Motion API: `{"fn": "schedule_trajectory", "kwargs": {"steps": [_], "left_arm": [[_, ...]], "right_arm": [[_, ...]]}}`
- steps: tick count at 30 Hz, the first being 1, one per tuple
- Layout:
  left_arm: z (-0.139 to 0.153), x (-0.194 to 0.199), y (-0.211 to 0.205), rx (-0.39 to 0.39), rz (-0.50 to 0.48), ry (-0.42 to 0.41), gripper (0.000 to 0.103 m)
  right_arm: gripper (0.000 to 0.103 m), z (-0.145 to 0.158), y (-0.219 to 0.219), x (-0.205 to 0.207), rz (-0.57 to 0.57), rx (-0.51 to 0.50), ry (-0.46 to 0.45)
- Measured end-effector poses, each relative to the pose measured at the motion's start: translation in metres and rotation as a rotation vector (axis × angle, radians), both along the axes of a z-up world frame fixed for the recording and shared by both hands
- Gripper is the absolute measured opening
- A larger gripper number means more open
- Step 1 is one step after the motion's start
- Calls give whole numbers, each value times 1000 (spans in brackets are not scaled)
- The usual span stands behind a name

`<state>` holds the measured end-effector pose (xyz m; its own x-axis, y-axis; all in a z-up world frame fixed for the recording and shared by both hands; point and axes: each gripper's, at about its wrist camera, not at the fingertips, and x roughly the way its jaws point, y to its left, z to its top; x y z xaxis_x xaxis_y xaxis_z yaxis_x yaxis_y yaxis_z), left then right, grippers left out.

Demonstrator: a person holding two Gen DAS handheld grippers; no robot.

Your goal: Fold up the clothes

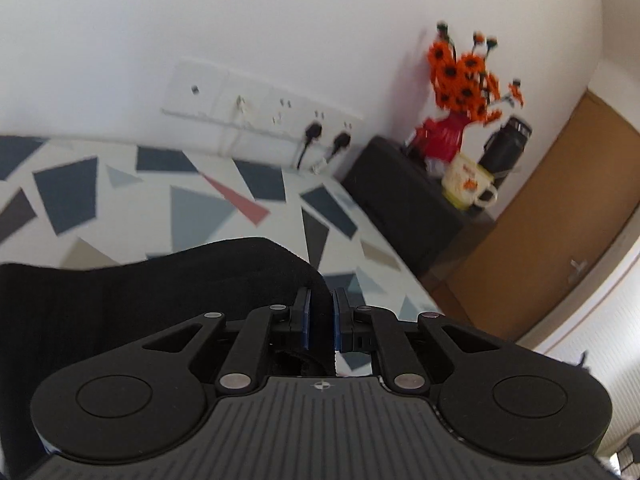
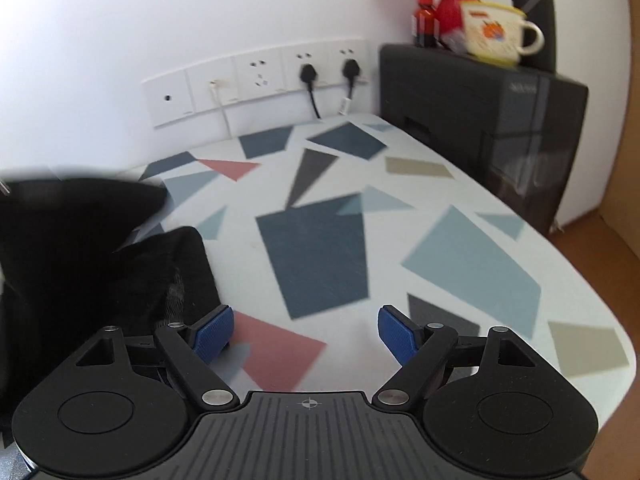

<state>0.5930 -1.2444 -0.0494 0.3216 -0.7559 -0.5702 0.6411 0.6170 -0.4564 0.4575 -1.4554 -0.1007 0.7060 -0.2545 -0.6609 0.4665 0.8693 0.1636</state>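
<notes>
The table [image 2: 460,200], covered in a white surface with grey, blue and pink angular shapes, filled most of both views and ran back to a white wall [image 1: 280,20]. A strip of wall sockets [image 2: 256,76] sat just above the table's far edge, with two black plugs [image 2: 310,72] inserted.

At the table's far right corner stood a dark cabinet [image 2: 480,100]. On its top were a red vase of orange flowers [image 1: 460,80], a cream mug [image 2: 496,32] and a dark flask [image 1: 506,146], grouped close together.

The black garment [image 1: 120,300] lay on the left part of the table. In the left wrist view it stretched from the left edge to the gripper, one edge raised off the surface. In the right wrist view it [image 2: 80,248] lay bunched at the left, just beside the left finger of the right gripper.

The left gripper [image 1: 320,312] pointed down toward the table at a slant, and its view was tilted. Its blue-padded fingers [image 1: 305,312] were nearly together, clamped on a fold of the black garment.

The right gripper [image 2: 306,332] also slanted downward over bare tabletop. Its fingers [image 2: 396,332] stood wide apart with nothing between them.
</notes>
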Motion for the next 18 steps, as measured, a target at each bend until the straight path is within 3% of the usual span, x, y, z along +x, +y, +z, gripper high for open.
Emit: {"fn": "schedule_trajectory", "kwargs": {"steps": [3,4,6,8,10,11,14,16,18], "left_arm": [[-41,-2,-30,102,-84,41,22],[-36,0,-24,69,-93,57,27],[-22,3,-7,-14,-105,95,66],[-5,8,15,-91,-96,100,76],[14,16,43,-136,-52,70,79],[18,24,55,-116,-4,70,79],[15,46,94,-13,156,93,79],[3,52,120,50,252,117,79],[-11,53,140,100,309,168,79]], "right_arm": [[76,-3,-7,-4,-14,48,-2],[76,0,-9,-3,-13,58,-11],[76,6,-11,-1,-9,80,-29],[75,11,-12,6,22,131,-57],[71,15,-10,16,60,185,-80],[69,15,-7,23,80,205,-83],[51,13,5,44,144,269,-70],[23,10,17,57,194,294,-22],[10,13,28,62,220,260,1]]}}
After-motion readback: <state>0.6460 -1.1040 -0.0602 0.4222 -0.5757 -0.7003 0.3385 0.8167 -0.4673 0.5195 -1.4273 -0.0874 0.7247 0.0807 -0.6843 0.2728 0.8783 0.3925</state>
